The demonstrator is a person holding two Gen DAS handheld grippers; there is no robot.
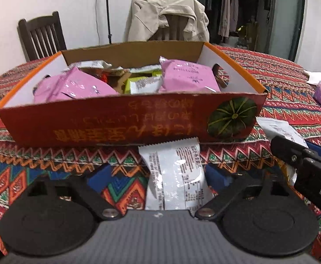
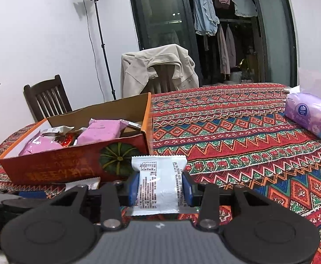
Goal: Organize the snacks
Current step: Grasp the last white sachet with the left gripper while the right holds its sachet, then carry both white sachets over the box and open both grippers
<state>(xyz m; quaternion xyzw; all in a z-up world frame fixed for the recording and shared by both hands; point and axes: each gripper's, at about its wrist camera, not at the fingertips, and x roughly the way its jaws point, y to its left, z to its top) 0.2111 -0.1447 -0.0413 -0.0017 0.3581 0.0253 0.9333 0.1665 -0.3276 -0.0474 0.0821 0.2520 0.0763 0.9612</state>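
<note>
Vinda tissue pack, pumpkin-printed box, unreadable orange lettering

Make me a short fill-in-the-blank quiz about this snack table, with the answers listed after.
1. The orange cardboard box has a green ____ printed on its front.
2. The right gripper is shut on a white ____ packet.
3. Another white packet lies between the left gripper's ____ jaws.
4. The largest packets in the box are ____.

Answers: pumpkin; snack; open; pink

Snack packets in box, on table.
</note>
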